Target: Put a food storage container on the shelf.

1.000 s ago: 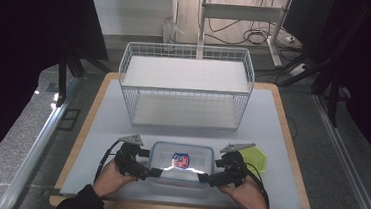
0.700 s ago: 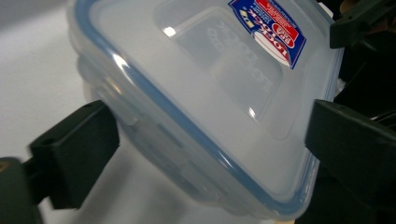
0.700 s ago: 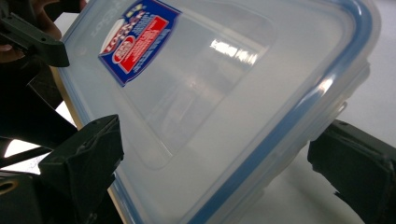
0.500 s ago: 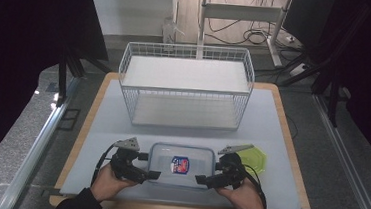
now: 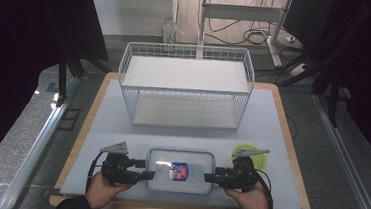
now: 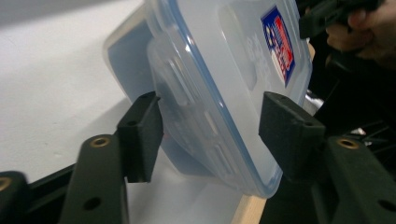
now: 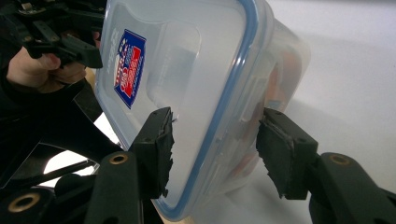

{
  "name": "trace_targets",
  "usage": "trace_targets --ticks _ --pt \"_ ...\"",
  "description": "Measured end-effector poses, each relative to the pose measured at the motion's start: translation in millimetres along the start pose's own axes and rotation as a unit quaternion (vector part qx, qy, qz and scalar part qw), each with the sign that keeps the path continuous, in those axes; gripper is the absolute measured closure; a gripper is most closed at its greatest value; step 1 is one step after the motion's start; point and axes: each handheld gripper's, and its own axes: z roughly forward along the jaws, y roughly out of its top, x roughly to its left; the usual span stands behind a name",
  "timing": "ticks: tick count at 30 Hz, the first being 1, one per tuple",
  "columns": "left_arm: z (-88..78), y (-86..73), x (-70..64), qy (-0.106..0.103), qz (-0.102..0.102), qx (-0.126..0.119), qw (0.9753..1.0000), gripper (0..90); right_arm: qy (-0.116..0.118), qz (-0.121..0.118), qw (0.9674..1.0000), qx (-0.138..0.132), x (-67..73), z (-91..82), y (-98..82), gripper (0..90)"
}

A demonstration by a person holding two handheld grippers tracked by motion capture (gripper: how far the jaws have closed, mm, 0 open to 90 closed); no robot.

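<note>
**Two grippers closing on one lidded container**

Two grippers, one in each of your hands, meet at a single item: a clear plastic container (image 5: pixel 180 171) with a blue-rimmed lid and a red-and-blue label on top. It lies flat on the white table mat (image 5: pixel 111 124), directly between your two tools, at the near edge of the table.

Left gripper (image 5: pixel 144 173): it points inward at the container's left end. Its jaws have just been closing, and the end of the box sits between them. In the left gripper view (image 6: pixel 212 135) one pad rests against the lid's side latch, while the other pad stands just off the lid's face with a sliver of space showing. The jaws are at a middling width, not yet clamped.

Right gripper (image 5: pixel 210 177): it points inward at the container's right end, mirror to the left. Its jaws have also just been closing around that end. In the right gripper view (image 7: pixel 215 151) one pad touches the lid's top, and the other sits just beside the tub's underside; whether it presses is hard to tell.

Other items: a white wire basket (image 5: pixel 185 84) stands beyond both grippers, well apart from the container. A yellow-green lid-like disc (image 5: pixel 259 158) lies just beyond your right gripper, partly hidden by its grey plate.
</note>
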Motion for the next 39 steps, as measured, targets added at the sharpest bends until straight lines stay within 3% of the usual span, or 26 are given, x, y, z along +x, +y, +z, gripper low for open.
trace_targets --ticks 3,9,14,31,39 --pt "-1.5 0.3 0.7 0.000 -0.012 -0.011 0.9999 46.2 -0.006 0.009 0.9999 -0.011 1.9 -1.7 -1.3 50.0" --pt "-2.4 1.7 -6.5 0.024 -0.010 -0.021 0.9994 50.1 -0.013 0.011 0.9991 -0.039 5.0 -5.4 -2.1 53.7" --pt "-2.0 6.2 -8.9 0.036 -0.001 -0.023 0.9991 49.8 -0.031 -0.015 0.9980 -0.052 12.0 -9.8 2.8 53.7" --pt "-27.1 46.6 -17.4 0.056 0.035 -0.058 0.9962 49.9 -0.031 -0.060 0.9944 -0.081 25.2 -28.0 44.1 53.5" --pt "-35.2 66.1 -17.3 0.063 0.041 -0.063 0.9952 49.9 -0.029 -0.062 0.9932 -0.094 26.0 -31.8 63.0 53.5"
